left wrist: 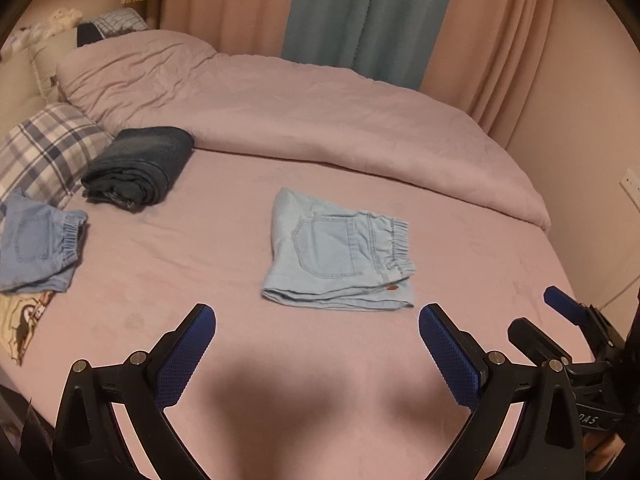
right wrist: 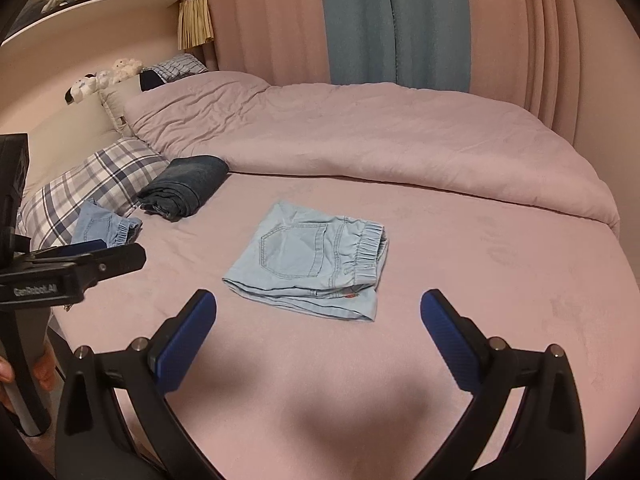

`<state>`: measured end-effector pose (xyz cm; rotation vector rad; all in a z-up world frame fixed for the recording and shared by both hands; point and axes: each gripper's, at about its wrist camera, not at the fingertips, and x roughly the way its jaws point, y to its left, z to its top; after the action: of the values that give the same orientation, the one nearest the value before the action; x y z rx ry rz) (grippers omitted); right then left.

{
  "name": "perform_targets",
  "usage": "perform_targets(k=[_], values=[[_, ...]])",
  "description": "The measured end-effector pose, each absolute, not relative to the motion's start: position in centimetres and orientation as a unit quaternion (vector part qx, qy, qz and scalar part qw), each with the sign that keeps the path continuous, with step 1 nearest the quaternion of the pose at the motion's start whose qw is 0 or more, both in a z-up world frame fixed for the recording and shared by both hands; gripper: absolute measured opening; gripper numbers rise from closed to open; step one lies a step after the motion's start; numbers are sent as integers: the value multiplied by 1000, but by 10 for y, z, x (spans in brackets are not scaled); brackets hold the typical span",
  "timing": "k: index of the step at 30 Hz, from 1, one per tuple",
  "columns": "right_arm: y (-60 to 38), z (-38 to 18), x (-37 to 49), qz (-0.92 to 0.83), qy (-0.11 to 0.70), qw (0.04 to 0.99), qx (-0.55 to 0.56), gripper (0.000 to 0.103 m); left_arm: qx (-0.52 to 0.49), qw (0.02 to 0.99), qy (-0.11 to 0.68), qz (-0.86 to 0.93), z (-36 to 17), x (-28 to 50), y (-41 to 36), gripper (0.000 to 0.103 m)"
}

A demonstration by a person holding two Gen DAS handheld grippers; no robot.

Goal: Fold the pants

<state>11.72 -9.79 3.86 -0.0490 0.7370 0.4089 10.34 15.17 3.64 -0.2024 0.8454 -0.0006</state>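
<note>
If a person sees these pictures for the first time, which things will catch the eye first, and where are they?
First, the folded light blue denim shorts, lying alone in the middle of the pink bed sheet, pocket up. Next, the open left gripper and open right gripper, both empty, short of the shorts' near edge. To the left near the plaid pillow lie rolled dark jeans and another pair of blue shorts.

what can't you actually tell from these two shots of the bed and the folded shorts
- Light denim shorts: the underside and inner layers are hidden by the top fold in both views.
- Second blue shorts: cut by the left edge in the left wrist view; partly covered by the left hand-held gripper's arm in the right wrist view.
- Dark folded jeans: too dark to count the layers.
- Printed fabric: mostly out of frame.
</note>
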Motion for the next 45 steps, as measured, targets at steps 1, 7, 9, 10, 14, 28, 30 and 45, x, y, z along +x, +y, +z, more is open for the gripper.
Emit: perform_targets(k=[1, 7, 9, 10, 14, 28, 30, 45], values=[[-98, 40, 115, 199, 359, 912, -23, 103, -91, 907, 412, 7, 38, 103, 149, 101], [-101, 46, 112, 199, 357, 912, -21, 103, -64, 908, 413, 18, 42, 97, 136, 102], [-101, 47, 111, 198, 358, 912, -20, 103, -66, 906, 417, 17, 42, 95, 134, 102], [-101, 48, 111, 198, 359, 912, -20, 103, -66, 905, 419, 20, 42, 95, 133, 102], [-98, 50, 107, 201, 361, 911, -25, 103, -57, 903, 424, 34, 41, 93, 131, 102], [-92, 51, 101, 210, 365, 907, -33, 103, -40, 900, 432, 34, 39, 88, 122, 102], [-93, 51, 101, 209, 365, 906, -34, 103, -39, 900, 433, 33, 39, 88, 121, 102], [-93, 49, 101, 204, 370, 906, -33, 103, -33, 900, 433, 32, 38, 87, 116, 102]])
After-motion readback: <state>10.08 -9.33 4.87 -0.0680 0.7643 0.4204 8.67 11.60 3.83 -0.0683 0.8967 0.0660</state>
